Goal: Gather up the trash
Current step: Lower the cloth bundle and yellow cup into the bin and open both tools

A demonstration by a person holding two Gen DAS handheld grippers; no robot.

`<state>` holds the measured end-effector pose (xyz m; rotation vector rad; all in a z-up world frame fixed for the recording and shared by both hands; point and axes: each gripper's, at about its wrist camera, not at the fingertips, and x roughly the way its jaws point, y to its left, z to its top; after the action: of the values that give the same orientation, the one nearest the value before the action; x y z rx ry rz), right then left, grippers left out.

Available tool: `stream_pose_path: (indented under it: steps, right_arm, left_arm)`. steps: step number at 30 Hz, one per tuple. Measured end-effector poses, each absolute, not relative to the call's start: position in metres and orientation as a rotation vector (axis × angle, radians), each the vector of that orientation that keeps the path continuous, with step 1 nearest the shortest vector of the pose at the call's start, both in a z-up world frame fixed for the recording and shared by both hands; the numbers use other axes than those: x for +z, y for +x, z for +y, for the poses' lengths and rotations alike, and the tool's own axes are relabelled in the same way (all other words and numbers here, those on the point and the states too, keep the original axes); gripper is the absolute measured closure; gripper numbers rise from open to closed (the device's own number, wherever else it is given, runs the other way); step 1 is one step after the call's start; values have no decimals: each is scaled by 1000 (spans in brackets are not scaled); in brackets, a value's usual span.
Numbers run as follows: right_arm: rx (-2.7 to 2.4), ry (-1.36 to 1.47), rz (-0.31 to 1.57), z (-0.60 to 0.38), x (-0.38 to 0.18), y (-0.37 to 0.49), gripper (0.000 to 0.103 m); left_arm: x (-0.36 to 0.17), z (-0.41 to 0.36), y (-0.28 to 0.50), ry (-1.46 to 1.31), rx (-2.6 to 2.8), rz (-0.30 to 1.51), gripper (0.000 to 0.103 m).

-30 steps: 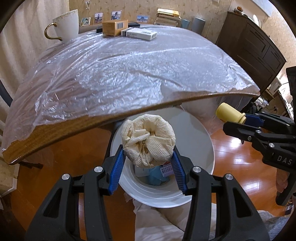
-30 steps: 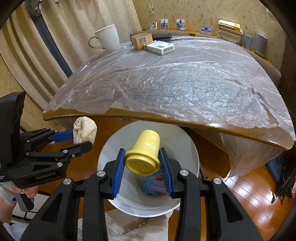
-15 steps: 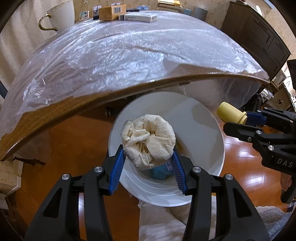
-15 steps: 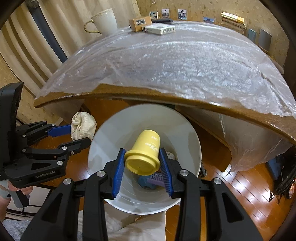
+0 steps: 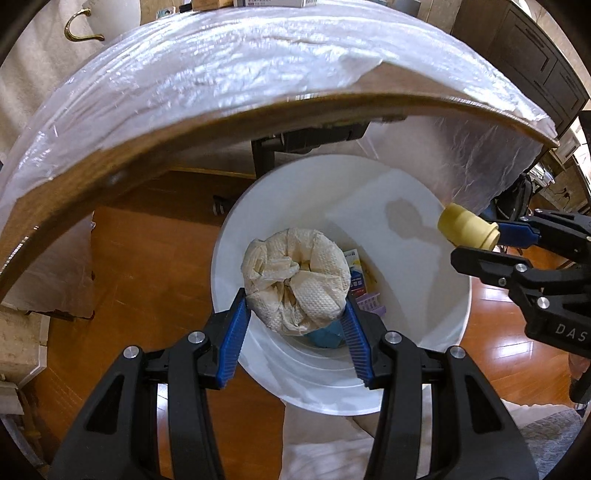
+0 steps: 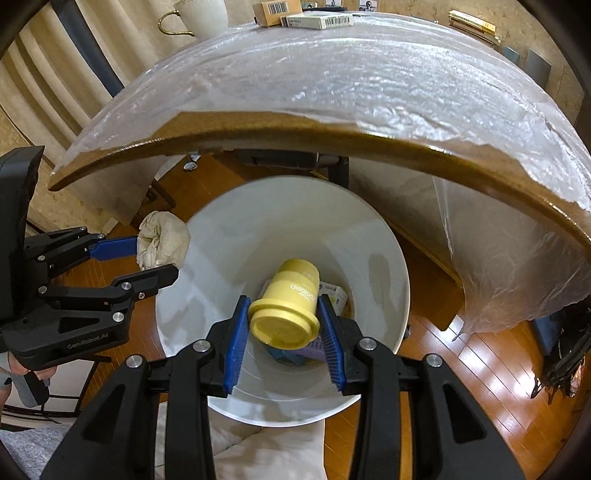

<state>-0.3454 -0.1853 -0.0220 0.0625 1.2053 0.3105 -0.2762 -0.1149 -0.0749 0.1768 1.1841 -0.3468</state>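
Home dining room: plastic-covered table, mug, curtains.

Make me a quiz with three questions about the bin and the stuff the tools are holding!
1. Where is the white bin?
A. on the table
B. on the floor by the table edge
C. on a chair

2. What colour is the cup in the right tool?
A. yellow
B. red
C. green

3. What is the left tool doing?
A. hanging open
B. gripping a mug
C. gripping crumpled paper

Answers: 1 B, it stands on wooden boards below the table. 2 A, the cup between the pads is yellow. 3 C, both pads press the wad above the bin.
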Motion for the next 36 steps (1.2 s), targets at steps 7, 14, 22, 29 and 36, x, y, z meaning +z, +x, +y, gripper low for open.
stream_pose_path:
  steps: [7,14,22,29,36]
  right_arm:
    - [292,53,1222,-183,-32,-337,66]
    - [286,48,1231,-182,-37,-333,66]
    - [286,38,1249,-177,-39,-329,66]
    - [286,37,1261,-178,-45,-326,66]
    - [288,33,1271,-179,-51,-326,66]
  left_arm:
    - [-85,-123,-273,202,-342,1192,53]
    - [-89,-117,-273,223,-339,1195,53]
    - [-97,-117,-270,233,-337,1212,53]
    - [-101,-120,-266,236,-334,1220,53]
    - [-104,-122,-264,238,-335,1226,53]
